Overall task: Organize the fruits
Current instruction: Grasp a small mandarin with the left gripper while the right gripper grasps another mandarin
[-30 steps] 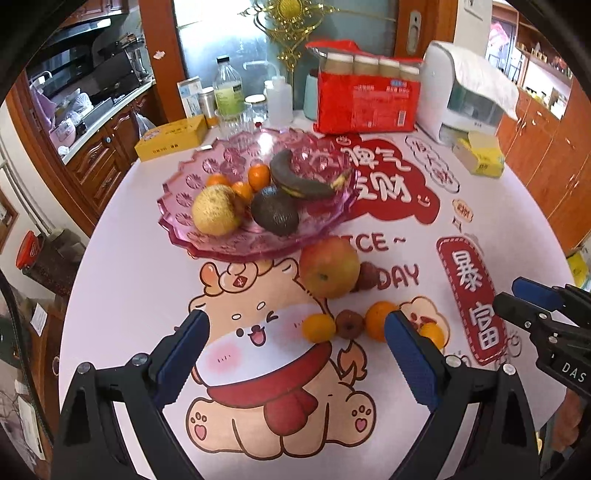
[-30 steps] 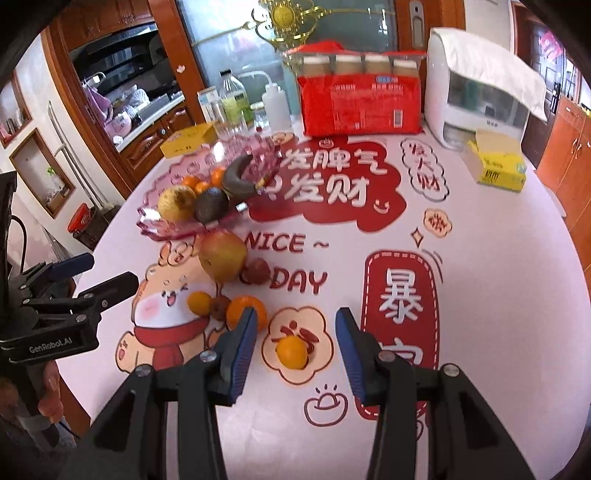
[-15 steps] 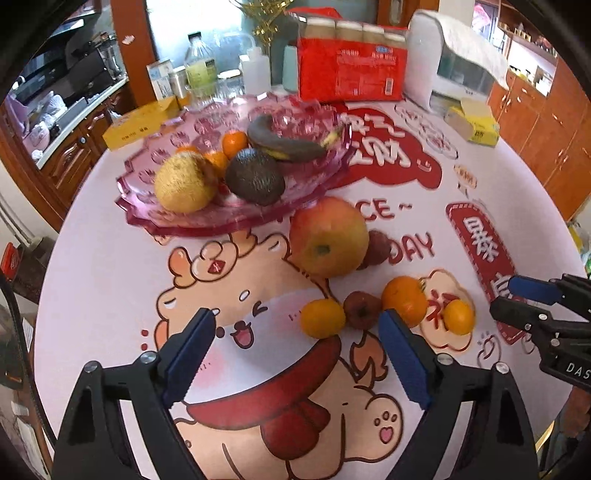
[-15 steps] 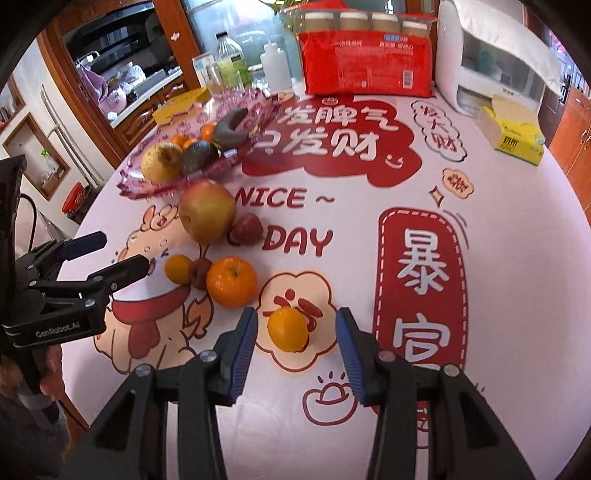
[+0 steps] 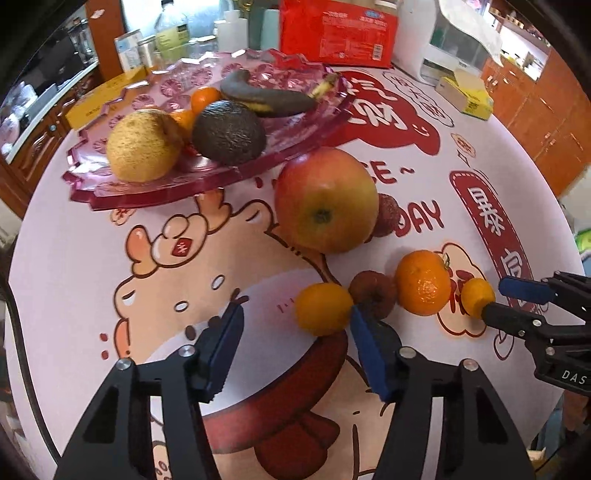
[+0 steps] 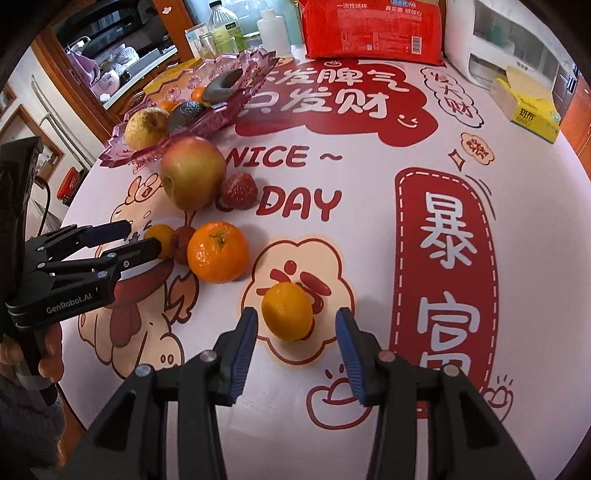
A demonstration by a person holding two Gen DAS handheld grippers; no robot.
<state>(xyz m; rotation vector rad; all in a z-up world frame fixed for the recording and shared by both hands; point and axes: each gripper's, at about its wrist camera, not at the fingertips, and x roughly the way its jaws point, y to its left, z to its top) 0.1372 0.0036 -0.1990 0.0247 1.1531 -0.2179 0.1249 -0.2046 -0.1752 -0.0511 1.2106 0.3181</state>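
Note:
Loose fruit lies on the printed tablecloth: an apple [image 5: 325,199], a big tangerine [image 5: 423,282], two reddish lychee-like fruits [image 5: 373,295] [image 5: 386,218] and two small oranges. My left gripper [image 5: 295,310] points down at the table with its jaws closing around one small orange [image 5: 323,308]. That orange sits close to the right pad, and the left pad stands apart from it. My right gripper [image 6: 295,314] is open around the other small orange [image 6: 288,312], with a gap on each side. The pink fruit plate [image 5: 147,188] holds a pear, an avocado, a dark banana and small oranges.
At the back of the table stand a red pack of paper cups [image 5: 336,31], a white appliance [image 6: 509,48], a yellow tissue box [image 6: 528,110], bottles [image 6: 221,26] and a yellow box [image 5: 99,105]. A person's hand [image 6: 48,354] holds the left gripper at the table's near left edge.
Both grippers have come down toward the table. The left jaws have narrowed around one small orange. The right jaws kept their width and now flank the other small orange.

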